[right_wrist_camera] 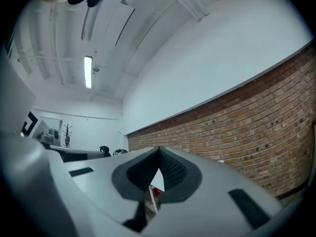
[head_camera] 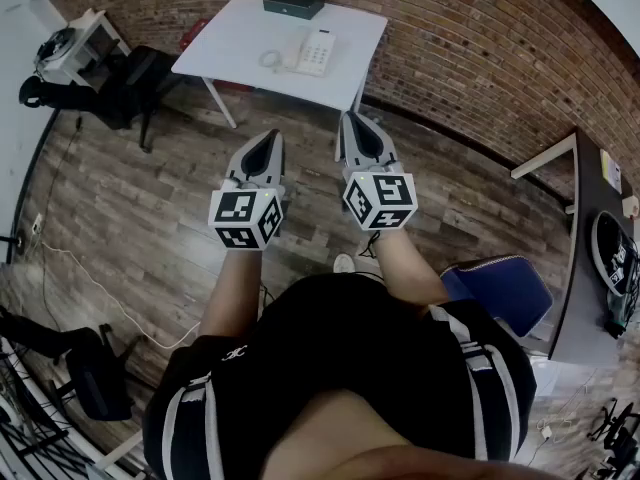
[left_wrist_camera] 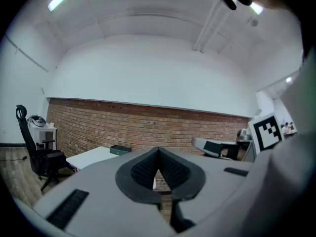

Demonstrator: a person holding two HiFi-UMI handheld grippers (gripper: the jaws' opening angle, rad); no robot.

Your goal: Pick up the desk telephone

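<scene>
The desk telephone [head_camera: 315, 50] lies on the white table [head_camera: 235, 40] by the brick wall, between a dark green box [head_camera: 293, 2] behind it and the table's near edge, with its coiled cord [head_camera: 270, 60] at its left side. It is well apart from the person, who stands on the wooden floor and holds both tools about level in front of the body. The left gripper [head_camera: 268, 140] is closed with nothing between its jaws, and the right gripper [head_camera: 352, 120] is closed and empty in the same way; their own views show the pads pressed together. So the step in hand is, by judgement, the approach. To do it well, the person should walk up to the table's near edge, open the jaws before arriving, and come to the telephone low over the tabletop. It is probably better to take the body and the handset together, because the handset may slip off and hang on the cord. The box should not be pushed
</scene>
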